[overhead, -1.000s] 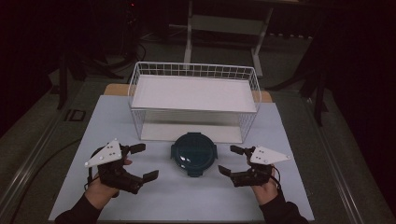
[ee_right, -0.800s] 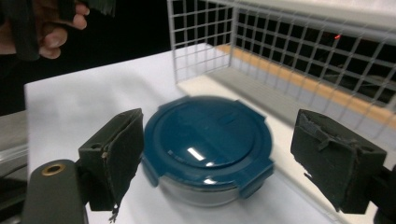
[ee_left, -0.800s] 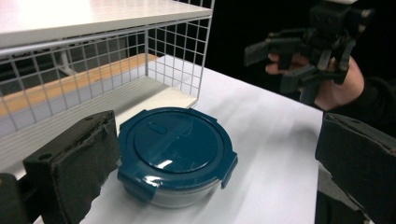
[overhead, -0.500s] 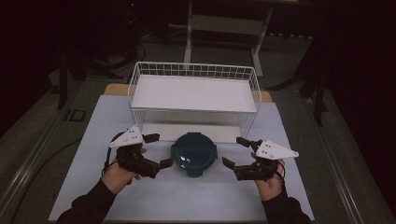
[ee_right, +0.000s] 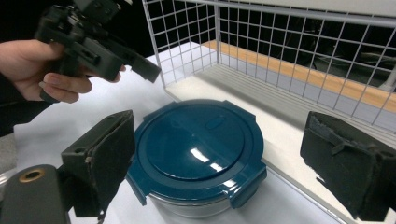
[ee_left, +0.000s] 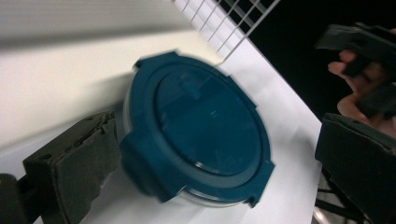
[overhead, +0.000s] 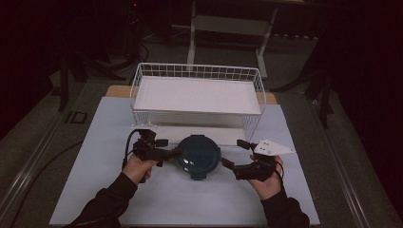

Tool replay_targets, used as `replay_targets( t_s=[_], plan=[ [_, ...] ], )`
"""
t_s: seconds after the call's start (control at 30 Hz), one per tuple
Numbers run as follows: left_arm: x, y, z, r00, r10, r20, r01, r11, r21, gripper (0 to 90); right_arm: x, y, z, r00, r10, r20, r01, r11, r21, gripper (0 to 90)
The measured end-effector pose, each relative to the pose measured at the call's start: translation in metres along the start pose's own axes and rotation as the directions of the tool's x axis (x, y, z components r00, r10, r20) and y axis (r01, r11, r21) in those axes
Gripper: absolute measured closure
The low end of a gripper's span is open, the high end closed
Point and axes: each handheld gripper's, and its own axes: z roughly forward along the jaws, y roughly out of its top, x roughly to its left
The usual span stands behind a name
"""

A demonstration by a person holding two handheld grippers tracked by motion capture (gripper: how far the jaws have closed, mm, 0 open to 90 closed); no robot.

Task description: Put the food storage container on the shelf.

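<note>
A round container with a dark teal clip-on lid (overhead: 198, 154) (ee_left: 205, 126) (ee_right: 198, 144) sits on the white mat just in front of the wire basket. My left gripper (overhead: 170, 147) (ee_left: 212, 144) is at its left edge, jaws spread wide around it. In the left gripper view the left pad (ee_left: 79, 158) lies against a lid clip, while the other pad (ee_left: 359, 158) stands clear. My right gripper (overhead: 233, 153) (ee_right: 224, 154) is open at the container's right side. Its jaws have just been opening, and the container lies between them untouched.
A white wire basket (overhead: 197, 71) with a white floor stands directly behind the container, on a wooden board (overhead: 271, 98). The white mat (overhead: 95, 190) spreads left, right and toward the person. Dark floor and a stand's legs lie beyond the table.
The left hand has moved right and down, so its jaws now reach the container's left edge. The right hand has stayed put, with its jaws slightly wider.
</note>
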Motion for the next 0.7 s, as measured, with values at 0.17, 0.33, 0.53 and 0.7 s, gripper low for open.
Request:
replay_targets(
  t_s=[0.17, 0.33, 0.53, 0.7],
  plan=[
    [0.018, -0.003, 0.01, 0.989, -0.148, -0.002, 0.148, 0.9859, 0.079, 1.2, 0.001, -0.003, 0.004, 0.9998, -0.005, -0.021, 0.006, 0.999, 0.034, 13.2],
    [0.03, -0.005, 0.015, 0.978, -0.209, -0.003, 0.207, 0.9691, 0.134, 7.4, 0.001, -0.007, 0.009, 0.9996, 0.014, -0.024, -0.013, 0.998, 0.057, 13.3],
    [0.042, -0.008, 0.018, 0.9512, -0.308, 0.02, 0.302, 0.9416, 0.149, 24.3, -0.002, -0.011, 0.012, 0.9988, 0.04, -0.028, -0.038, 0.997, 0.062, 13.7],
    [0.047, -0.009, 0.022, 0.9417, -0.335, 0.03, 0.325, 0.9294, 0.175, 35.5, -0.001, -0.013, 0.013, 0.9991, 0.036, -0.024, -0.034, 0.997, 0.067, 14.2]
  ],
)
